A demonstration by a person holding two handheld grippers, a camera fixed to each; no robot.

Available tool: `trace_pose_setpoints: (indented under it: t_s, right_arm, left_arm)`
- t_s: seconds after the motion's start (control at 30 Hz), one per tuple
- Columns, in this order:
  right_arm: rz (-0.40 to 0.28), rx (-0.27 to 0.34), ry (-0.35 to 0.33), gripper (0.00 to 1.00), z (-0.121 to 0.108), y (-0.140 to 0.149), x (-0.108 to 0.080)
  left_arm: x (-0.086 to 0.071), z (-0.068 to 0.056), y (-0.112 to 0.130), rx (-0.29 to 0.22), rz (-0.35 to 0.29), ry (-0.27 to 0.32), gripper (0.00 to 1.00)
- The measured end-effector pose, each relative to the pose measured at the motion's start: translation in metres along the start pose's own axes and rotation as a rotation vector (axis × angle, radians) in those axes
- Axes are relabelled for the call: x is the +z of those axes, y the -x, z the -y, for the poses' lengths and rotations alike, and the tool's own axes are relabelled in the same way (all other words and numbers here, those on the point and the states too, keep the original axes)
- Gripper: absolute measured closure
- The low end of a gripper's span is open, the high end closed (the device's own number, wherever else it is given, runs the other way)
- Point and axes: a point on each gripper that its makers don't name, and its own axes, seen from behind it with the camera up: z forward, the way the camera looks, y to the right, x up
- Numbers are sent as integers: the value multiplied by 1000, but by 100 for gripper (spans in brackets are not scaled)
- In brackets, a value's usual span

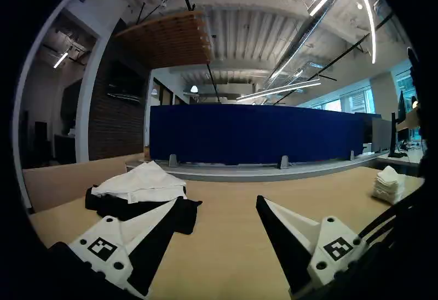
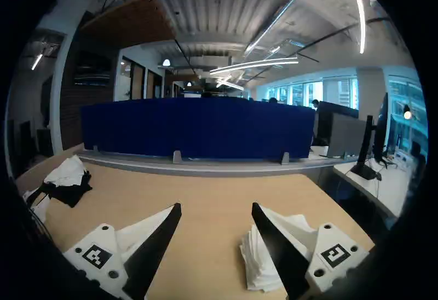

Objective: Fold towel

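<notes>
Desk (image 2: 208, 190) looks sorted: folded towel stack (image 2: 254, 261) lower right, loose towel heap (image 1: 139, 182) left; left gripper (image 1: 217, 198), right gripper (image 2: 216, 205) hover, fingers (image 1: 276, 229) wide, empty.

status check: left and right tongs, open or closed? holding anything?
Left tongs: open, holding nothing; loose white towel lies ahead.
Right tongs: open, holding nothing; folded towel stack sits at the right finger.

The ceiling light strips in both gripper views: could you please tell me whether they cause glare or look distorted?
In the left gripper view the light strips are blown out white and bent by the fisheye; in the right gripper view the light strip curves likewise, yet the table shows no glare and the blue partition looks sharp.
</notes>
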Motion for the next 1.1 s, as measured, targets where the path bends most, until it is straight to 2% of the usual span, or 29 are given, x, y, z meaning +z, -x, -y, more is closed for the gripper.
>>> trace_pose_setpoints:
  t_s: [0.3, 0.4, 0.5, 0.8, 1.0, 1.1]
  right_arm:
    - [-4, -17, -18, 0, 8, -1, 8]
    - [-8, -12, -20, 0, 7, -2, 9]
    - [-9, -6, -17, 0, 3, -1, 10]
    - [-9, 14, -19, 0, -4, 6, 11]
    - [-37, 21, -31, 0, -9, -5, 13]
    - [-72, 20, -29, 0, -15, -18, 10]
  left_arm:
    - [2, -4, 11, 12, 2, -3, 2]
    - [2, -6, 13, 31, 14, -2, 2]
    - [3, -9, 17, 26, 24, 5, 2]
    - [0, -7, 19, 29, 37, 4, 2]
    - [1, -7, 19, 29, 39, 4, 2]
    - [1, -8, 19, 30, 38, 3, 1]
